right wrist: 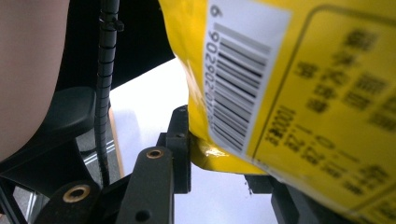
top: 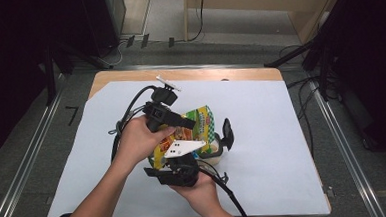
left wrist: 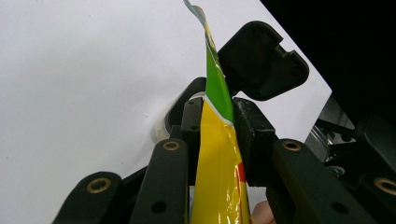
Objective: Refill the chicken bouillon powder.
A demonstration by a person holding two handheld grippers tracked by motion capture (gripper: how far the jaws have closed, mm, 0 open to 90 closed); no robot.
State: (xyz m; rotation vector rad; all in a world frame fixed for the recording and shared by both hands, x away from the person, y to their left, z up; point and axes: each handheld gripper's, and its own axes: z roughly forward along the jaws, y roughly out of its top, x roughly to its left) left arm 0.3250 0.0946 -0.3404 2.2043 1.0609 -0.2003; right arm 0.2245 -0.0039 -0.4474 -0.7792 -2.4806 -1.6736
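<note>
A yellow and green snack bag (top: 202,121) is held above the table between both grippers. My left gripper (top: 188,123) comes in from the left and is shut on the bag's top edge; in the left gripper view both pads (left wrist: 244,122) press on the bag (left wrist: 219,161). My right gripper (top: 186,160) reaches up from below, shut on the bag's lower part. In the right gripper view the bag (right wrist: 322,98) shows its barcode side, the left pad (right wrist: 181,140) lies against it, and the other jaw is mostly hidden. Under the bag stands a pale round container (top: 215,151) with its black flip lid (top: 226,131) open.
A white sheet (top: 272,134) covers the wooden table (top: 129,75). Metal rails (top: 339,141) run along the floor on both sides, and dark stands and cables lie beyond the table's far corners. A cable (right wrist: 103,84) hangs beside the right gripper.
</note>
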